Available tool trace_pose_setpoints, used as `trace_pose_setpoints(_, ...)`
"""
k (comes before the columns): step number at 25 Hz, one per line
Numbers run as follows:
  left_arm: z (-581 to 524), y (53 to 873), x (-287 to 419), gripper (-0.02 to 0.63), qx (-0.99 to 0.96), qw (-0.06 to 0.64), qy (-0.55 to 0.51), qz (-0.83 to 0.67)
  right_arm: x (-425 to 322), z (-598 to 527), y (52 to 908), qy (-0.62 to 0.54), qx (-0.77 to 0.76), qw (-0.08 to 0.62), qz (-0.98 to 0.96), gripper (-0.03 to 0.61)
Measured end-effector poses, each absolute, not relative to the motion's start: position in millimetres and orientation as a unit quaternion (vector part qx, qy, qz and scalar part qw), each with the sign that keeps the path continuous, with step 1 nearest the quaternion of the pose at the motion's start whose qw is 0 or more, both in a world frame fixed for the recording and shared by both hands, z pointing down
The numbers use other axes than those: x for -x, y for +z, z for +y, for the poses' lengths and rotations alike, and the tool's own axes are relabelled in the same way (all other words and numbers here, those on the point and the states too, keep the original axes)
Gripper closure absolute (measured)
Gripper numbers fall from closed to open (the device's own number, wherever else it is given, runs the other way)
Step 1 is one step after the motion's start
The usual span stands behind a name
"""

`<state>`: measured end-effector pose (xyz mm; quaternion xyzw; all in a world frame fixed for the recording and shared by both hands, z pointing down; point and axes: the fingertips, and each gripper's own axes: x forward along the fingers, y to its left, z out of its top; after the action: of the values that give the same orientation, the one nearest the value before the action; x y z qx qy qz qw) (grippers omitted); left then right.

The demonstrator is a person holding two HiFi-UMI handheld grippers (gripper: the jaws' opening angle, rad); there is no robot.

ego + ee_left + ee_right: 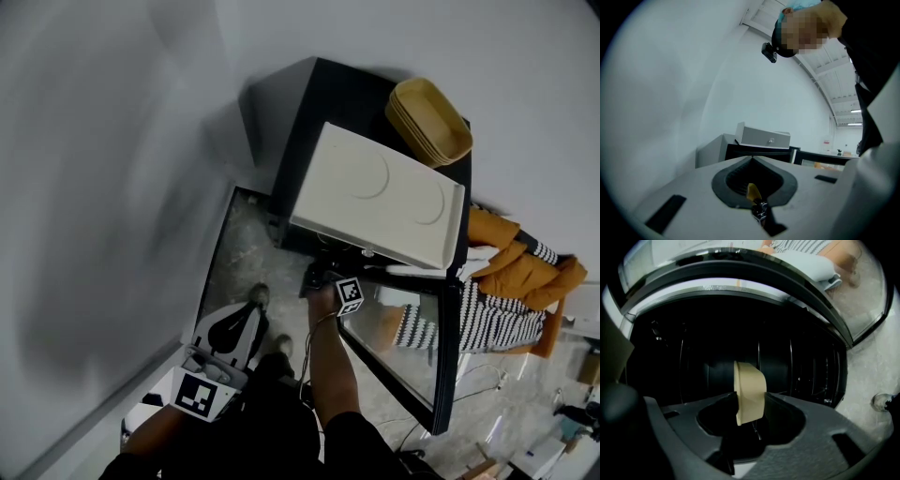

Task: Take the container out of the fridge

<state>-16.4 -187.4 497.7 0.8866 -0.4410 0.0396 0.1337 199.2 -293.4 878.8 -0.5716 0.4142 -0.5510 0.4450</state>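
The fridge (311,117) is seen cased in smooth, glossy black, its door (403,345) glazed with clear glass. A box (375,192) is finished matt off-white. The container (750,380) is shown in matt beige plastic, the right gripper (751,398) in matt grey plastic. The floor (234,248) is laid in polished, speckled stone.

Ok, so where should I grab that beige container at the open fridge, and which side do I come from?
Probably as the right gripper has it: come straight in through the open front of the fridge, one of the fingers on the flat rim side of the beige container, the other on its rounded base side. It is narrow across that way and fits between them.
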Motion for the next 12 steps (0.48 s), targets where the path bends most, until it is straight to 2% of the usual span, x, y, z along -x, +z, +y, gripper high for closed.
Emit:
trace_pose_setpoints(1,-186.8,497.9,15.2,0.611,-0.887,0.134,0.039,-0.44,-199.6,-290.0,879.5,-0.553,0.573,0.443,0.411,0.432)
trace_pose_setpoints(2,-186.0,498.3,13.9,0.611,-0.887,0.135,0.038,-0.44,-200.0,-286.5,879.4,-0.554,0.575,0.441,0.409,0.482)
trace_pose_setpoints(4,-183.3,498.8,10.5,0.611,-0.887,0.14,0.035,-0.439,-200.5,-280.3,877.0,-0.556,0.578,0.435,0.409,0.522)
trace_pose_setpoints(12,-164.2,498.0,1.6,0.611,-0.887,0.14,0.032,-0.438,-206.7,-271.3,874.3,-0.567,0.585,0.407,0.413,0.551)
